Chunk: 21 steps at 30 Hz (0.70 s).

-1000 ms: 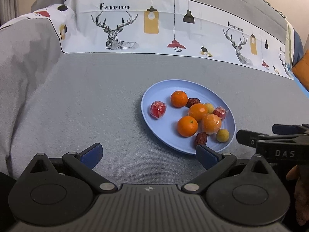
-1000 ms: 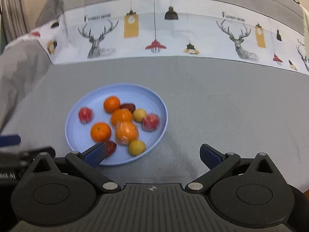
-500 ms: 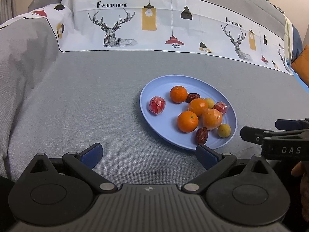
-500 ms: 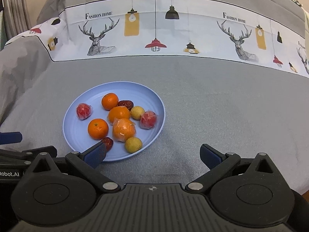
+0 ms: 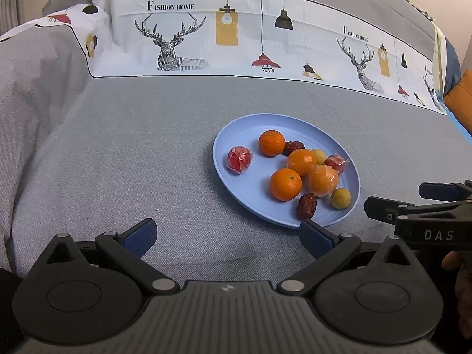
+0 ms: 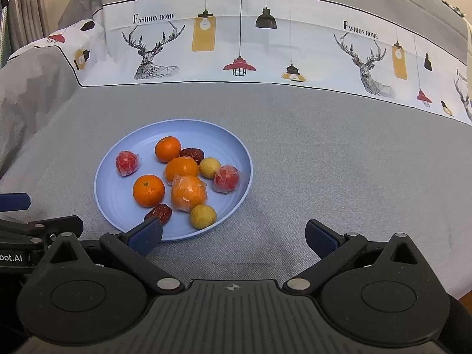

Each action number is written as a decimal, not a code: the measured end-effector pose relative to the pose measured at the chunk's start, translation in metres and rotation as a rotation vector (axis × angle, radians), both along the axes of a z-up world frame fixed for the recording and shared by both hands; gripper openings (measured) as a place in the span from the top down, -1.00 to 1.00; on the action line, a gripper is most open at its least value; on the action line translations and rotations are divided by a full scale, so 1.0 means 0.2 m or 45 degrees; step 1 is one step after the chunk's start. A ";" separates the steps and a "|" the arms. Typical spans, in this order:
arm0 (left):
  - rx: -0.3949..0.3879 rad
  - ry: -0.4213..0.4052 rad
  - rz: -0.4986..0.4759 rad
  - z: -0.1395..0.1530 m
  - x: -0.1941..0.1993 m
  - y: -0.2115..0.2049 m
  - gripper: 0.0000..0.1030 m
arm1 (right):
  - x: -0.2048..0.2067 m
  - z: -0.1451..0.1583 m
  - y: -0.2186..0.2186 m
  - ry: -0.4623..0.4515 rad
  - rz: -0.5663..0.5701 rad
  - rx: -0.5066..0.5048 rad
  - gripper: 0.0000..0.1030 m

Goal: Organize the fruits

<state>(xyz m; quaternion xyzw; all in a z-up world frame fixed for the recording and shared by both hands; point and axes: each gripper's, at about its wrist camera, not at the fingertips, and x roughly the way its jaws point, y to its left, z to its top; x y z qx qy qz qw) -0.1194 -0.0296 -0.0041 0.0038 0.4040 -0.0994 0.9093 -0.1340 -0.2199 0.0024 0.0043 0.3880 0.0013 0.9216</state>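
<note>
Blue plate of fruit on a grey bedcover, both grippers hanging empty at its near side.

The grey bedcover point(image 5: 118, 147) with its white band of deer and lamp prints point(image 5: 236, 38) carries a blue plate point(image 6: 118, 203) that holds all the fruit. The left gripper point(image 5: 227, 233) has its jaws spread wide with nothing between them, the plate at its 1 o'clock; the right gripper point(image 6: 234, 234) likewise has its jaws wide apart and empty, the plate at its 11 o'clock. On the plate, a wrapped orange point(image 6: 188, 193) lies near the middle, touching a bare orange point(image 6: 181, 169) at its 12 o'clock; two more oranges point(image 6: 148, 191) sit at 9 and 11 o'clock. Two wrapped red fruits point(image 6: 126, 162) lie at the left and right sides, two small yellow fruits point(image 6: 203, 216) toward 3 and 6 o'clock, and two dark red dates point(image 6: 159, 212) at 7 and 12 o'clock.
</note>
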 end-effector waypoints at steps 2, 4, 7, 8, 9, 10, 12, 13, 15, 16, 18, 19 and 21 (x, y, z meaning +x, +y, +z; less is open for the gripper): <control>0.001 0.000 -0.001 0.00 0.00 0.00 -0.99 | 0.00 0.00 0.00 0.000 0.001 -0.003 -0.99; 0.002 0.000 -0.002 0.00 0.00 0.00 -0.99 | 0.00 0.00 0.00 0.001 0.004 -0.006 -0.99; 0.004 0.000 -0.005 0.00 0.00 -0.01 -0.99 | 0.00 0.00 0.01 0.003 0.008 -0.012 -0.99; 0.004 0.001 -0.006 0.00 0.00 -0.01 -0.99 | 0.00 0.00 0.01 0.003 0.008 -0.013 -0.99; 0.005 0.002 -0.005 0.00 0.00 -0.01 -0.99 | 0.00 0.00 0.01 0.004 0.009 -0.014 -0.99; 0.004 0.002 -0.005 0.00 0.00 -0.01 -0.99 | 0.00 0.00 0.01 0.004 0.008 -0.015 -0.99; 0.004 0.002 -0.005 0.00 0.00 -0.01 -0.99 | 0.00 0.00 0.01 0.004 0.009 -0.015 -0.99; 0.004 0.002 -0.006 0.00 0.00 -0.01 -0.99 | 0.00 0.00 0.01 0.004 0.009 -0.016 -0.99; 0.007 0.003 -0.008 -0.01 -0.01 -0.01 -0.99 | 0.00 -0.01 0.01 0.004 0.011 -0.019 -0.99; 0.008 0.003 -0.009 -0.01 -0.01 -0.01 -0.99 | 0.00 -0.01 0.02 0.005 0.011 -0.021 -0.99; 0.007 0.003 -0.008 -0.01 -0.01 -0.01 -0.99 | 0.00 -0.01 0.02 0.005 0.011 -0.021 -0.99; 0.006 0.003 -0.008 -0.01 -0.01 -0.01 -0.99 | 0.00 -0.01 0.02 0.005 0.011 -0.021 -0.99; 0.007 0.004 -0.007 -0.01 -0.01 -0.01 -0.99 | 0.00 -0.01 0.02 0.005 0.012 -0.022 -0.99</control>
